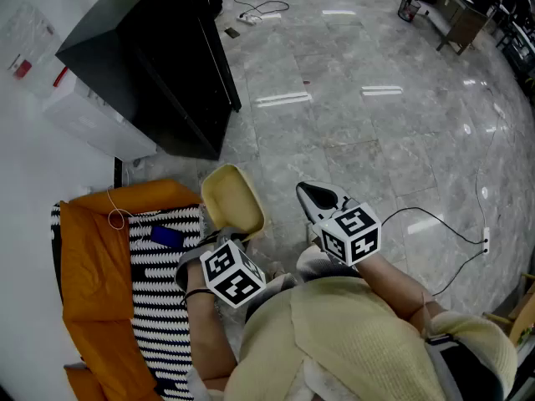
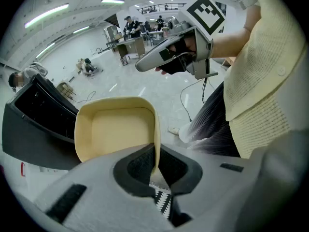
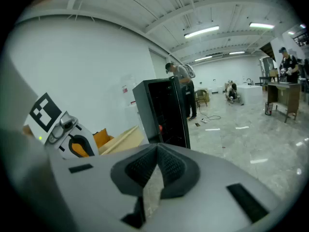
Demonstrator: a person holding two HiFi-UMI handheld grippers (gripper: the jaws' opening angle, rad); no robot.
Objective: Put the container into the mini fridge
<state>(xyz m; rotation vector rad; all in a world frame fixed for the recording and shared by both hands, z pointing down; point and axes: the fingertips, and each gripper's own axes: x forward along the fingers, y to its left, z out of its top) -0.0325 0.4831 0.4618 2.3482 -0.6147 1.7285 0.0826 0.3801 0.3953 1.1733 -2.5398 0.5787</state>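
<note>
Gripping one side wall of the container (image 2: 116, 129), the left tool (image 2: 157, 172) has its jaws pressed together on that thin wall. The container is a pale yellow, shallow tray with rounded corners and a smooth inside with nothing in it, tipped so its open face looks back at the tool. It hangs in the air above the grey floor (image 1: 376, 140), near the black mini fridge (image 1: 159, 65) but outside it. The right tool (image 3: 154, 175) is just beside it, jaws together on nothing.
</note>
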